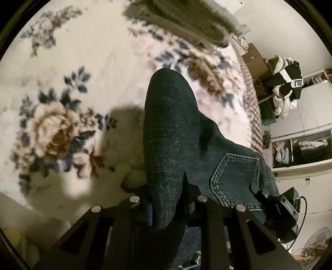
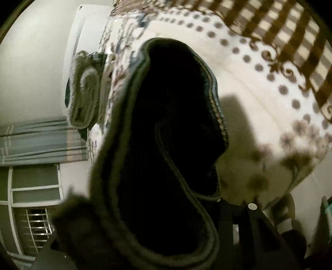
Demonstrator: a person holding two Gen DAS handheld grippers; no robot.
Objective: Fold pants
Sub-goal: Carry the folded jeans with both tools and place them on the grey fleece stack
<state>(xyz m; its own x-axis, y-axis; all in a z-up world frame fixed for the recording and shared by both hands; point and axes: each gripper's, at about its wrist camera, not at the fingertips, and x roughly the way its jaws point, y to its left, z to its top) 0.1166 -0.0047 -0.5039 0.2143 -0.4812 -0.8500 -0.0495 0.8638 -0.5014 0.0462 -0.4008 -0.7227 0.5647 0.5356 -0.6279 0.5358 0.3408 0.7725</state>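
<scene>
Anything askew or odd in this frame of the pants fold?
Nothing looks damaged or spilled. The jeans are lifted off the floral blanket, bunched in the left gripper, with a back pocket showing. In the right view dark fabric fills the frame and hides the jaws.

Dim, yellowish light, hard shadows on the blanket (image 1: 62, 62), motion blur, fisheye-warped edges.

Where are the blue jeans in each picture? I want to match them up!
Left wrist view: the dark blue denim jeans run up the middle from the left gripper, back pocket at lower right.
Right wrist view: the jeans fill the centre, dark, with a stitched edge showing.
Shared landmark: the rolled grey fuzzy blanket on the flowered cream bedspread.
</scene>
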